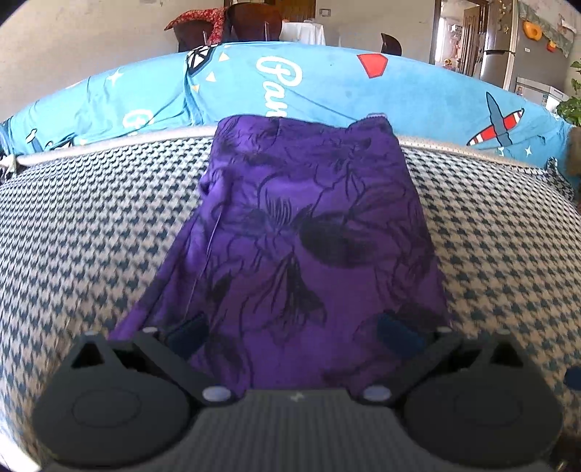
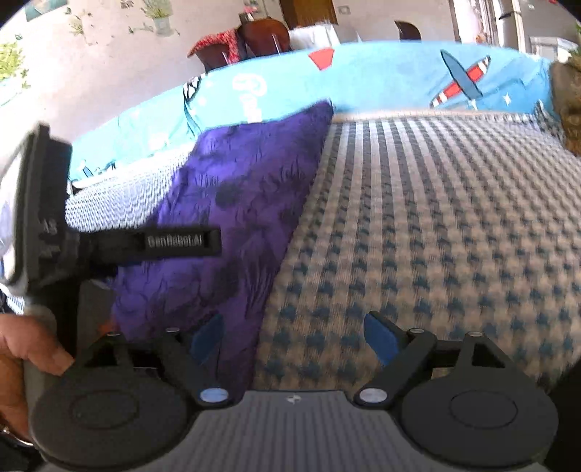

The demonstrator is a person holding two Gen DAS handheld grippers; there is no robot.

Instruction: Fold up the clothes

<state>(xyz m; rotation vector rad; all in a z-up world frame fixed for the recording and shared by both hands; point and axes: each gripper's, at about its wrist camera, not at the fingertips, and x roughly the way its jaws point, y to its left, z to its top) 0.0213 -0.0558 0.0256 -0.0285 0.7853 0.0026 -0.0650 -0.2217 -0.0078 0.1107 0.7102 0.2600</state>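
Note:
A purple garment with a dark floral print (image 1: 308, 232) lies folded in a long strip on a houndstooth cover (image 1: 80, 232). It runs away from me to the far edge. My left gripper (image 1: 294, 337) is open, its blue-padded fingers spread over the garment's near end, holding nothing. In the right wrist view the same garment (image 2: 232, 218) lies left of centre. My right gripper (image 2: 296, 339) is open and empty over the garment's right edge, with its right finger over the bare cover (image 2: 435, 236). The left gripper's body (image 2: 47, 232) and a hand show at the far left.
A bright blue printed blanket (image 1: 326, 87) lies behind the houndstooth cover, along its far edge. Dark chairs (image 1: 254, 21) and a white-clothed table stand beyond it. A fridge (image 1: 508, 51) and a plant are at the far right.

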